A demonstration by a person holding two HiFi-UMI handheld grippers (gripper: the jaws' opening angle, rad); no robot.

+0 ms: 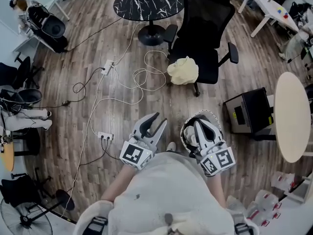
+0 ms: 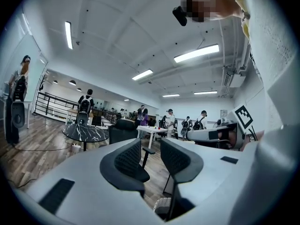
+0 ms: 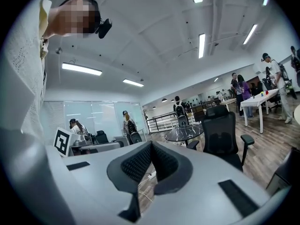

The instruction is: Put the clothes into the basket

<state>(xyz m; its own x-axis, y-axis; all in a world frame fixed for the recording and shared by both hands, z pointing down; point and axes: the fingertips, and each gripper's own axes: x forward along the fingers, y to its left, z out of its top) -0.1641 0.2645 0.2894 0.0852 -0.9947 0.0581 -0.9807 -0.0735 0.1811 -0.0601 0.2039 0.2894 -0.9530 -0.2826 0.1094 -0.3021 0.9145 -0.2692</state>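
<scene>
The left gripper [image 1: 161, 119] [image 2: 151, 150] points level with its two ribbed jaws standing apart, and nothing sits between them. Just to its right, the right gripper [image 1: 196, 125] [image 3: 150, 147] has its jaws closed tip to tip on nothing. Both are held out in front of the person's pale top.

Directly under the right gripper a round basket [image 1: 184, 131] with a white rim stands on the wooden floor [image 1: 98, 48]. A perforated white part of it also shows low between the left gripper's jaws [image 2: 161, 204]. Neither gripper touches it, as far as the views show.

Ahead of both grippers and well apart from them, a pale yellow garment [image 1: 183, 70] lies bunched against the front edge of a black office chair [image 1: 203, 28] [image 3: 220, 130]. White cables [image 1: 142, 75] loop over the floor between the grippers and that chair, running to a power strip [image 1: 105, 136] off the left gripper's left side.

Beyond the chair, further ahead, stands a round black marble table [image 1: 148, 1] [image 3: 183, 132].
</scene>
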